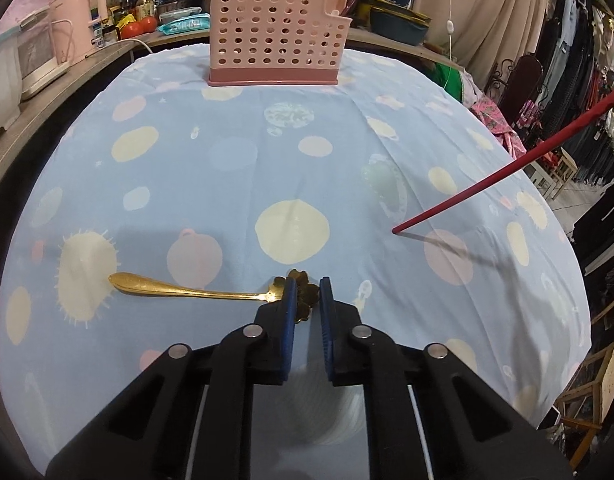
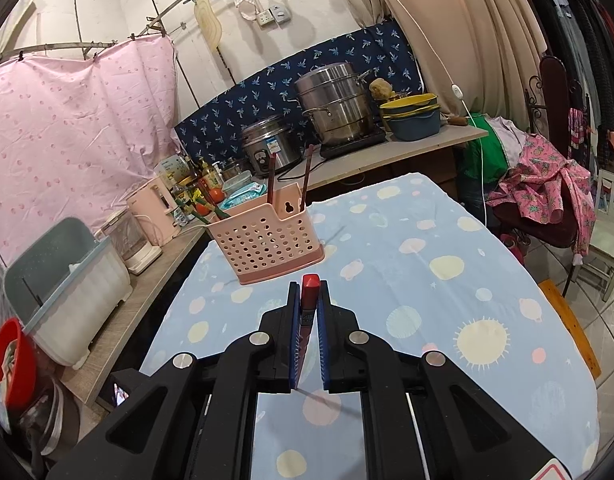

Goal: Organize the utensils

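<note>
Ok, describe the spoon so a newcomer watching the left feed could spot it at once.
Start at the pink holder standing at the far end of the blue spotted tablecloth, then come down to the near edge, right in front of the left claw. The spoon lies flat there, handle pointing left, its bowl between the blue fingertips. It alone is gold with a flower-shaped bowl; the red chopstick is tilted, not flat.

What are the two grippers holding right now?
Left gripper: closing around the gold spoon's flower-shaped bowl; grip unclear.
Right gripper: shut on a red chopstick.
</note>
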`<act>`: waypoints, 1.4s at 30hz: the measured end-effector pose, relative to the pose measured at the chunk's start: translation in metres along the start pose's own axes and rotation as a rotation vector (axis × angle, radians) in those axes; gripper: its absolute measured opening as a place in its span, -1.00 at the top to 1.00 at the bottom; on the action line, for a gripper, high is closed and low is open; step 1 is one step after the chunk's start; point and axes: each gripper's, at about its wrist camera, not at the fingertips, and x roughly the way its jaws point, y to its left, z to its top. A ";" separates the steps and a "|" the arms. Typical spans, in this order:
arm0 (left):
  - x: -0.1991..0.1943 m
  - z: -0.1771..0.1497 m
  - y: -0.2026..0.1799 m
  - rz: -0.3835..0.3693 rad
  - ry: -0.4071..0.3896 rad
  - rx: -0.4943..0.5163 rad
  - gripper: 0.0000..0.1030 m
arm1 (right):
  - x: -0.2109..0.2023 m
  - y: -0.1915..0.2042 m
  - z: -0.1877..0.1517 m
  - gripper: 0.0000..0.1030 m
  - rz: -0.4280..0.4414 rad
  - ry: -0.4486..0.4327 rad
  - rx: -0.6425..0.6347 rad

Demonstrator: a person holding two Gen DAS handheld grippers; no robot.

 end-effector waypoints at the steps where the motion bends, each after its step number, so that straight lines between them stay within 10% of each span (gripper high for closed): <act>1: -0.003 0.001 0.000 -0.005 -0.005 -0.004 0.85 | 0.000 0.000 0.000 0.84 0.001 0.000 0.000; 27: -0.119 0.093 0.047 -0.118 -0.247 -0.147 0.99 | 0.007 0.037 0.037 0.85 0.078 -0.028 -0.098; 42: -0.132 0.208 0.052 -0.302 -0.371 -0.201 0.99 | 0.068 0.071 0.128 0.85 0.140 -0.125 -0.129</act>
